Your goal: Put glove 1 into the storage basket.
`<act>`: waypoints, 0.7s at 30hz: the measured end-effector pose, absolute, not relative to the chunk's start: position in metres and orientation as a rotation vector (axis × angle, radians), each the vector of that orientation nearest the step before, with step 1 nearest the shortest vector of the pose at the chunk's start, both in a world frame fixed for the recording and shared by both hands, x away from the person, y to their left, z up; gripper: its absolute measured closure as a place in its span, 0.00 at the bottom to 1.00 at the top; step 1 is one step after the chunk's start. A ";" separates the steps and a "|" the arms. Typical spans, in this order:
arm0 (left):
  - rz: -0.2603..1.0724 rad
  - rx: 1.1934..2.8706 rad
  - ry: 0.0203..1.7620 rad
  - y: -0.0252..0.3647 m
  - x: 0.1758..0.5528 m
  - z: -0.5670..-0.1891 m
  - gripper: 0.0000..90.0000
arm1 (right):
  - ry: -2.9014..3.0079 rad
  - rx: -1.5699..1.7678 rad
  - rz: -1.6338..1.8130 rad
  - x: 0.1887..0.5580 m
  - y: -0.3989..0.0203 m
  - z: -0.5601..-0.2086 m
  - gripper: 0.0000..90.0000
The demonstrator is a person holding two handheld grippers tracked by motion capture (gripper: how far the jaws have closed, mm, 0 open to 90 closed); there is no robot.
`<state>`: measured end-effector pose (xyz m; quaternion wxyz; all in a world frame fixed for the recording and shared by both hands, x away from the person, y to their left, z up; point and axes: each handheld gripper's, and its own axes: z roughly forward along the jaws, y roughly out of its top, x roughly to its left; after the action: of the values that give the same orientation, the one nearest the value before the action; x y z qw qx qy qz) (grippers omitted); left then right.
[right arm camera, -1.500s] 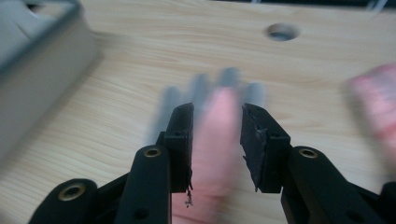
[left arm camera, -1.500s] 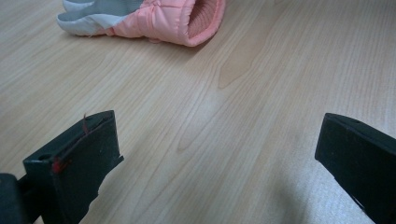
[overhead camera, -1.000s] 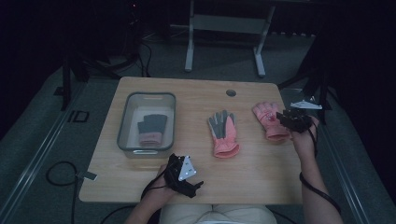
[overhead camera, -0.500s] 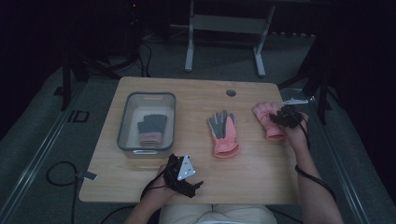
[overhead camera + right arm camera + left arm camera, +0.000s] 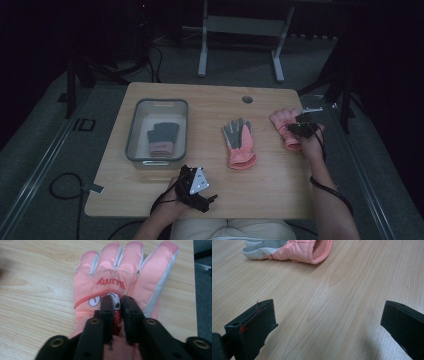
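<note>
The right gripper (image 5: 117,301) sits low on a pink glove (image 5: 120,277) at the worktop's (image 5: 215,102) right side, its jaws drawn narrow and pinching a fold of fabric at the glove's printed back, below the red lettering. That glove lies flat, back up, fingers pointing away from the person. The left gripper (image 5: 197,187) rests near the front edge, jaws spread wide with bare wood between them. A second glove (image 5: 239,142), pink with a grey palm, lies palm up mid-worktop, cuff toward the person; the left gripper view shows its open cuff beyond the jaws. A third glove (image 5: 162,137), grey and pink, lies inside a clear bin (image 5: 131,135) at the left.
</note>
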<state>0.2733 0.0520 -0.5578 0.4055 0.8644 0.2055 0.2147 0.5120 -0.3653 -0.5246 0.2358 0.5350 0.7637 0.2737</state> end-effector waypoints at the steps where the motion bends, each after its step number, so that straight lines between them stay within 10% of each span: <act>1: 0.558 2.186 0.516 0.052 0.273 -0.558 0.00 | 2.094 1.479 0.727 0.513 -0.363 -0.523 0.93; 21: 0.519 2.169 0.534 0.053 0.273 -0.558 0.00 | 1.950 1.493 0.929 0.433 -0.329 -0.445 0.96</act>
<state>0.2727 0.0526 -0.5579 0.4117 0.8619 0.2124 0.2062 0.4333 -0.3292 -0.4454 0.2550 0.5498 0.7181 0.3422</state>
